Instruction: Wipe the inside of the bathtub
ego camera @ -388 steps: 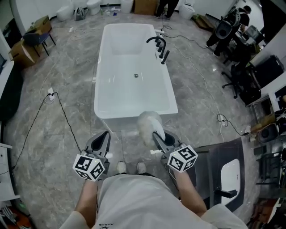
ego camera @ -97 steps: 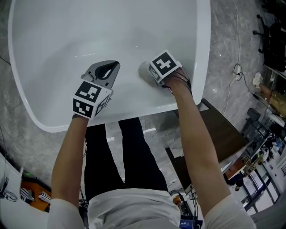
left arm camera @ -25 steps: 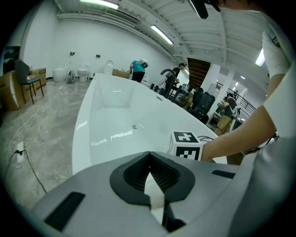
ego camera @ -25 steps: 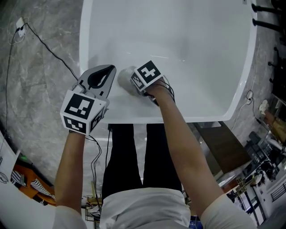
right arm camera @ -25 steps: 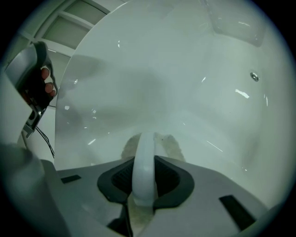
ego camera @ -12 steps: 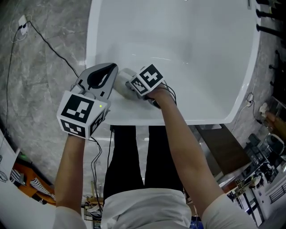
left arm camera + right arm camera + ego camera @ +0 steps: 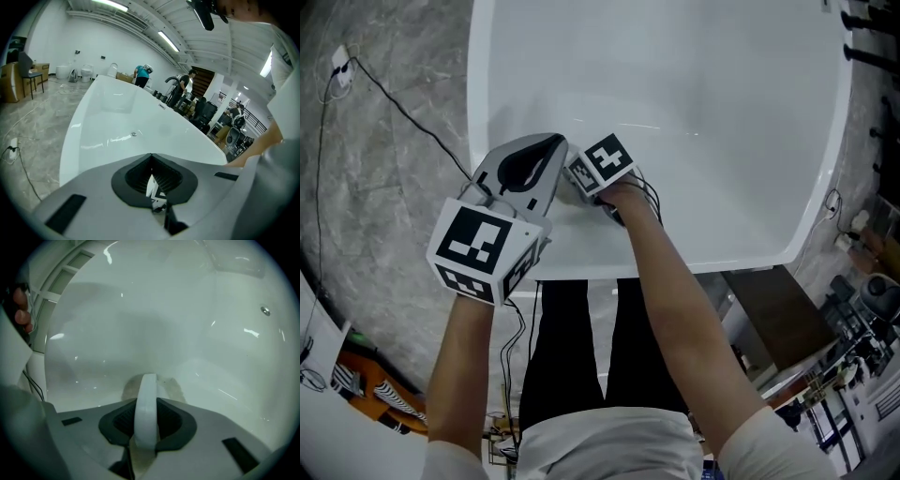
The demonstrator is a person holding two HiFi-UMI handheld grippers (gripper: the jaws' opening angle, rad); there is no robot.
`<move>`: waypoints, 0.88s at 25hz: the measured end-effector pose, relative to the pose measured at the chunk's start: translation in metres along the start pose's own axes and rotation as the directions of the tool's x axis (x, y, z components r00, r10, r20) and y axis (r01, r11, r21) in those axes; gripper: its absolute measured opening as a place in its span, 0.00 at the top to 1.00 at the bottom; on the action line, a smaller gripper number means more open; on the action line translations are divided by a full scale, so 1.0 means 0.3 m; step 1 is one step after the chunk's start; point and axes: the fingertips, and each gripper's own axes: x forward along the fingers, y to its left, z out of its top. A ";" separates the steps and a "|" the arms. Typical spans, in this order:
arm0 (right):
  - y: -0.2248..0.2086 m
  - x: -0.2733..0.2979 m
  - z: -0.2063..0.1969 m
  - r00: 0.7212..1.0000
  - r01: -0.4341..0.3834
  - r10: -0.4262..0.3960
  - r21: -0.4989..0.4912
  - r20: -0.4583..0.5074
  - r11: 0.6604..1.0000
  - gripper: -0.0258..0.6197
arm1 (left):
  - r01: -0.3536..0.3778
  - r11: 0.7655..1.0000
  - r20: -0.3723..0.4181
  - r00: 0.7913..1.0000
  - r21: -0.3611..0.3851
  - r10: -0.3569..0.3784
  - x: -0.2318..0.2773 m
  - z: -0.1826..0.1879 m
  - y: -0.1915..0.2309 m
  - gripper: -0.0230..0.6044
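Left tongs (image 7: 530,167): one, jaws together, nothing held, above the near rim.
Right tongs (image 7: 146,420): one, just beside the left, clamped on the wiper's white handle.
Wiper (image 7: 147,390): one, pressed against the near inner wall.
Tub (image 7: 675,94): one, white.
Drain (image 7: 265,311): one, well apart from the wiper.

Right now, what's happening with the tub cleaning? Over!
Left gripper shut, empty, over the bathtub corner. Right gripper shut on wiping pad handle, pad pressed on inner wall. Nothing seen in the way.

White T-shirt (image 7: 609,448), black trousers (image 7: 572,347), grey left tool (image 7: 555,142), black-and-white marker cubes (image 7: 486,249)
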 end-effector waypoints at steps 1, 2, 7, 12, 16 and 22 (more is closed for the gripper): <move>-0.016 0.010 0.002 1.000 0.002 -0.002 0.017 0.009 1.000 0.82 | -0.002 1.000 -0.004 1.000 -0.001 0.002 0.012 -0.006 -0.001 0.95; -0.032 0.020 0.004 1.000 0.004 -0.005 0.033 0.018 0.999 0.82 | -0.007 1.000 -0.006 1.000 -0.002 0.007 0.024 -0.012 -0.001 0.95; -0.097 0.059 0.024 0.999 0.019 -0.022 0.095 0.029 0.995 0.82 | -0.033 0.999 -0.017 0.999 -0.012 0.033 0.066 -0.042 0.016 0.95; -0.138 0.080 0.030 0.999 0.041 -0.045 0.118 0.031 0.992 0.82 | -0.047 0.999 -0.028 0.999 -0.014 0.046 0.095 -0.074 0.022 0.95; -0.167 0.095 0.039 0.997 0.067 -0.073 0.127 0.039 0.990 0.82 | -0.059 0.998 -0.030 0.998 -0.018 0.058 0.112 -0.084 0.032 0.95; -0.212 0.107 0.035 0.995 0.084 -0.090 0.162 0.032 0.983 0.82 | -0.067 0.997 -0.046 0.997 -0.023 0.066 0.143 -0.121 0.029 0.95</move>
